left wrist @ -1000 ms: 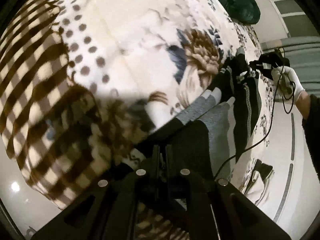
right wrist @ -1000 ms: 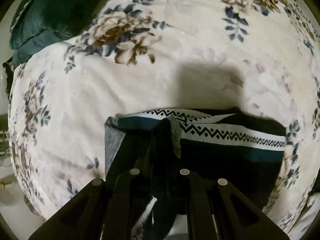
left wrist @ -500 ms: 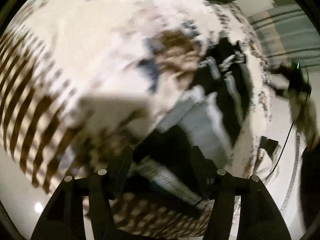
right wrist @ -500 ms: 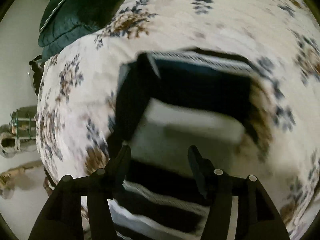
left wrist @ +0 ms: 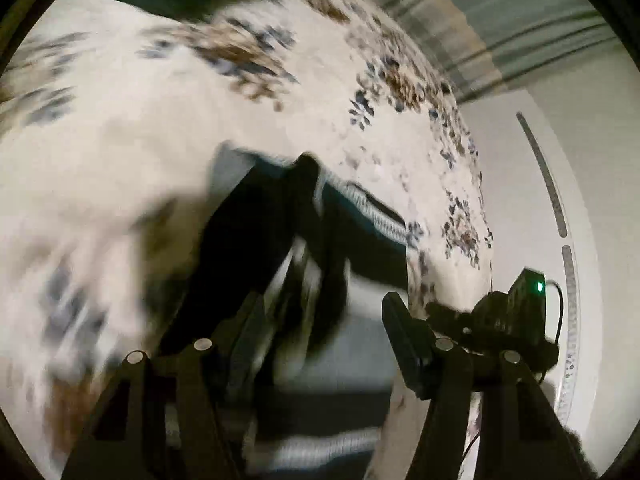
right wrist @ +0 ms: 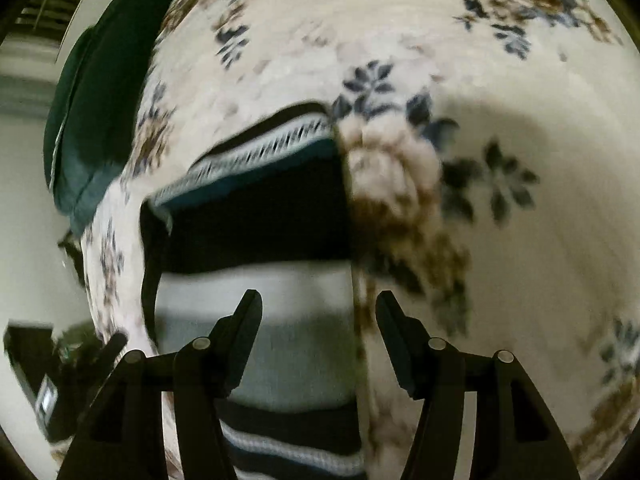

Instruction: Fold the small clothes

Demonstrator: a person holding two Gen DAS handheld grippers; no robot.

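Both claws, pinched on striped garment [right wrist: 256,236] a second before, had spread apart: left gripper [left wrist: 320,320], right gripper [right wrist: 318,312], nothing between. Garment lay doubled on floral blanket [right wrist: 500,80]; fold judged laid.

One striped garment [right wrist: 256,240], one floral blanket [right wrist: 500,240], one dark green pillow [right wrist: 96,120], two grippers.

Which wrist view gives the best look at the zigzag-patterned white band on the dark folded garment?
The right wrist view: the zigzag-patterned white band runs nearly whole and legible there. The left wrist view shows only a short, motion-blurred stretch.
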